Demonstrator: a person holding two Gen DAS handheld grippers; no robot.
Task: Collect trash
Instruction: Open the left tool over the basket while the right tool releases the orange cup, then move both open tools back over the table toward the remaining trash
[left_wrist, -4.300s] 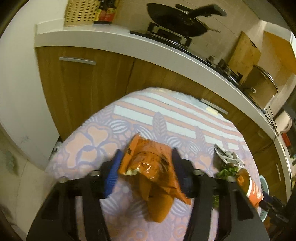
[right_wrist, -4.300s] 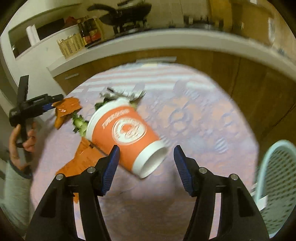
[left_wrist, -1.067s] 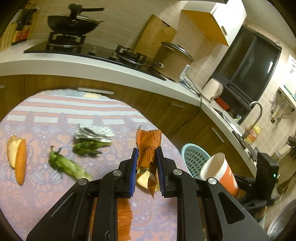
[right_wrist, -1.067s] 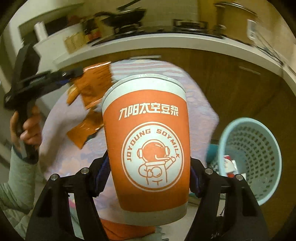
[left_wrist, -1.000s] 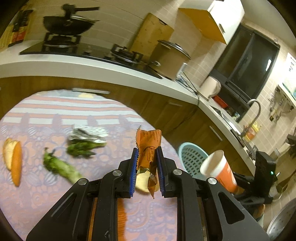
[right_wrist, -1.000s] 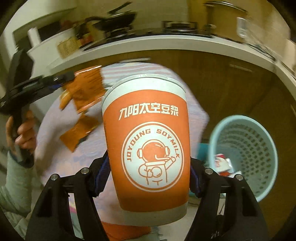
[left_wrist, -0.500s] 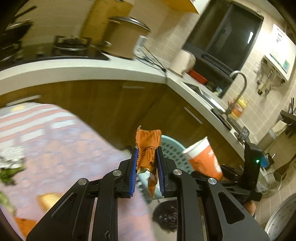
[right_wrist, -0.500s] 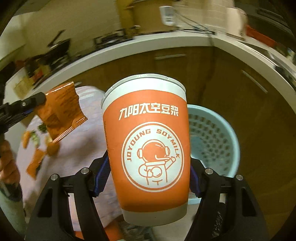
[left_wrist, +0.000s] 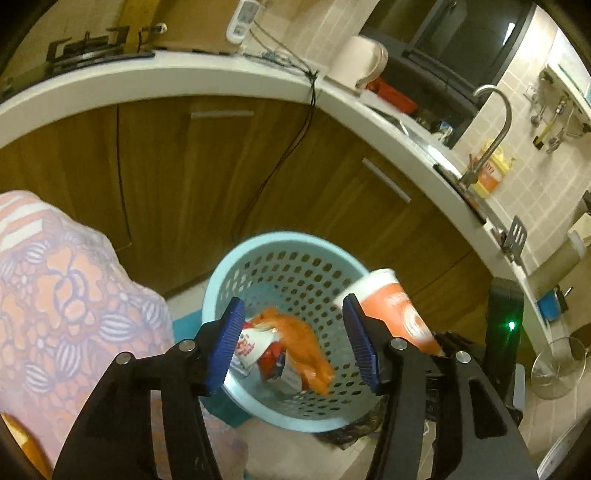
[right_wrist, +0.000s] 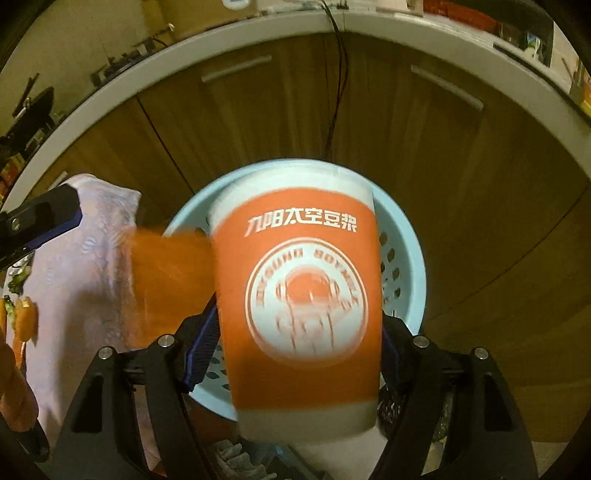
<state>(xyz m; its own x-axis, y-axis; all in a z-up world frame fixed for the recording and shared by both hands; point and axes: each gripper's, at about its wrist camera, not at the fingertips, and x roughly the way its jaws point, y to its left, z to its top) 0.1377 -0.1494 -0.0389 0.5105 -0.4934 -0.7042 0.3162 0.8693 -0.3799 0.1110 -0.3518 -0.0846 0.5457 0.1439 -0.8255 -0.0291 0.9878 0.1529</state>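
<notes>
My left gripper (left_wrist: 295, 341) is open and empty above the light blue perforated trash basket (left_wrist: 295, 258). The orange snack wrapper (left_wrist: 303, 343) is blurred, loose inside the basket above other wrappers (left_wrist: 255, 347). In the right wrist view the wrapper (right_wrist: 170, 280) shows as an orange blur beside the cup. My right gripper (right_wrist: 295, 350) holds the orange and white paper cup (right_wrist: 299, 295) between its blue pads, over the basket (right_wrist: 406, 258). The cup is blurred. It also shows in the left wrist view (left_wrist: 395, 310) at the basket's right rim.
The table with its floral cloth (left_wrist: 55, 295) is at the left, with orange peel (right_wrist: 24, 321) and greens (right_wrist: 16, 280) on it. Wooden cabinets (left_wrist: 184, 166) and a white counter (left_wrist: 147, 77) curve behind the basket. A sink tap (left_wrist: 495, 122) stands at the right.
Both grippers swung from the table to above the basket. My left gripper opened and the orange wrapper dropped out into the basket. The right gripper still holds the cup.
</notes>
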